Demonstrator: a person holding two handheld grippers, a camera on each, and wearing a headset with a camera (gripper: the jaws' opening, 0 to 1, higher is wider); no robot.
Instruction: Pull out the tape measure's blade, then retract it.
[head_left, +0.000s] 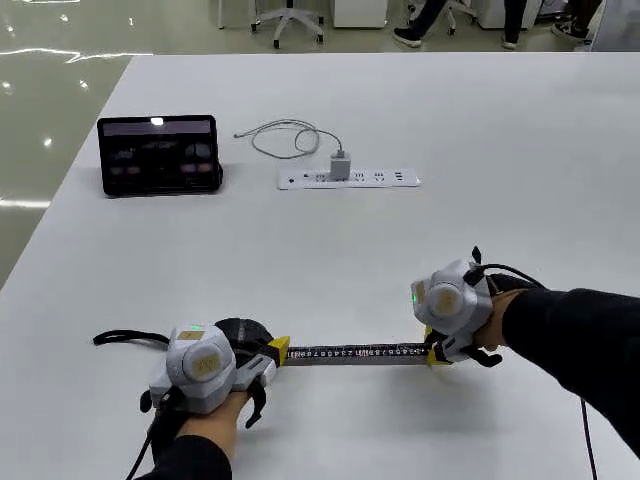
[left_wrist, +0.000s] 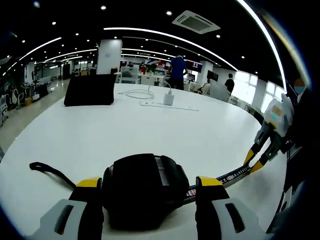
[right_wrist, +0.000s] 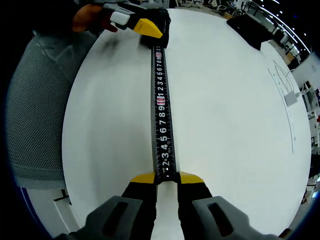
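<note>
The black tape measure case (left_wrist: 145, 187) lies on the white table (head_left: 330, 240), clamped between the yellow-tipped jaws of my left gripper (left_wrist: 145, 184), also the left gripper (head_left: 265, 352) in the head view. Its numbered blade (right_wrist: 163, 115) runs out flat over the table, the blade (head_left: 355, 352) stretching rightward. My right gripper (right_wrist: 167, 177) is shut on the blade's end hook; in the head view it is the right gripper (head_left: 434, 355) at the blade's far end. A black wrist strap (head_left: 125, 338) trails left from the case.
A dark tablet (head_left: 160, 153) stands at the back left. A white power strip (head_left: 348, 179) with a charger and coiled cable (head_left: 290, 135) lies behind the middle. A person's dark sleeve (head_left: 580, 350) enters from the right. People and chairs stand beyond the table's far edge.
</note>
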